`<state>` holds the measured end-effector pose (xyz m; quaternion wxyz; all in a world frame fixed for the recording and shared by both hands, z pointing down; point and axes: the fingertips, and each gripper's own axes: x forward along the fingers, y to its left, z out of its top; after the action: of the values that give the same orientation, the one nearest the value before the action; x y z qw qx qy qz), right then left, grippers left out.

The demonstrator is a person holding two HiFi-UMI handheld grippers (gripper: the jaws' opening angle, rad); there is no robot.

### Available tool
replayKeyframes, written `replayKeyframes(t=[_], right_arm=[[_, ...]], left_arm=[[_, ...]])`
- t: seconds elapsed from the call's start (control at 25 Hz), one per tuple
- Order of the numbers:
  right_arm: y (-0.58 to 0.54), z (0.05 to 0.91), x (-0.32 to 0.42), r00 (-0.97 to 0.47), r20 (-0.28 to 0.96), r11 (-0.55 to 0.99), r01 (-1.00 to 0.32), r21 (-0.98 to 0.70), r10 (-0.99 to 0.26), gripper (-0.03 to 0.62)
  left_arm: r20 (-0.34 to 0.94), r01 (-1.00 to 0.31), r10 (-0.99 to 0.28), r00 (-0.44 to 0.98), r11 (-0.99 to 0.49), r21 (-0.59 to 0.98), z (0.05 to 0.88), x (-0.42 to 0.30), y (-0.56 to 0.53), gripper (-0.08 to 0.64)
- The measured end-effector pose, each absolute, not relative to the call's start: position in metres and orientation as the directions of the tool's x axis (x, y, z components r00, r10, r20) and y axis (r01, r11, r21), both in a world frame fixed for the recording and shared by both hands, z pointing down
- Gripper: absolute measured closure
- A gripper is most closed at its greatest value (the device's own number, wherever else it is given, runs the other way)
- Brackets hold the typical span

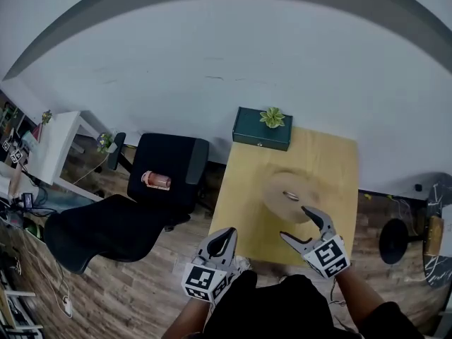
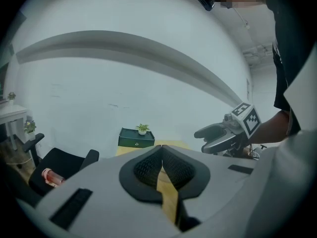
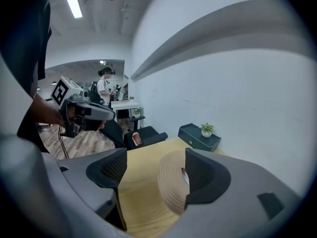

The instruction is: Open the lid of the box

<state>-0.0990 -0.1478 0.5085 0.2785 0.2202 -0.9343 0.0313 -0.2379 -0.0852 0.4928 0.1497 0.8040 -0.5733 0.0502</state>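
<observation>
Right gripper [image 1: 295,223] jaws stand wide apart and empty, aimed at the round woven box [image 1: 291,196] at mid-frame on the worktop [image 1: 244,203]. Left gripper [image 1: 227,233] jaws are pressed together on nothing, low by the worktop's near edge. The lid is on (a small knob [image 1: 290,195] tops it). The approach appears to be the step in hand. Next, the right jaws would need to settle around the knob and close before lifting.

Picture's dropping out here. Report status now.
Left hand-held gripper shut, right hand-held gripper open, both empty. Green box closed at far edge of table, untouched. Potted plant on its lid; round woven thing lies before it.
</observation>
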Motion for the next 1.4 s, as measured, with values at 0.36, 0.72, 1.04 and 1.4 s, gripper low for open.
replayKeyframes(t=[0.36, 0.72, 1.04, 1.4], right_arm=[[-0.167, 0.548, -0.108, -0.689, 0.648, 0.923, -0.382, 0.053, -0.323, 0.195], [-0.183, 0.607, -0.111, -0.596, 0.776, 0.948, -0.319, 0.008, -0.208, 0.167], [-0.198, 0.64, -0.114, -0.446, 0.885, 0.971, -0.237, 0.028, -0.134, 0.156], [-0.209, 0.667, -0.118, -0.296, 0.951, 0.981, -0.194, 0.031, -0.088, 0.156]], left_arm=[[0.244, -0.918, -0.888, 0.389, -0.35, 0.188, 0.497, -0.238, -0.116, 0.541], [0.291, -0.899, -0.851, 0.436, -0.396, 0.189, 0.52, -0.221, -0.127, 0.541], [0.337, -0.898, -0.834, 0.438, -0.389, 0.204, 0.542, -0.221, -0.124, 0.541], [0.346, -0.906, -0.839, 0.42, -0.367, 0.21, 0.547, -0.234, -0.124, 0.541]])
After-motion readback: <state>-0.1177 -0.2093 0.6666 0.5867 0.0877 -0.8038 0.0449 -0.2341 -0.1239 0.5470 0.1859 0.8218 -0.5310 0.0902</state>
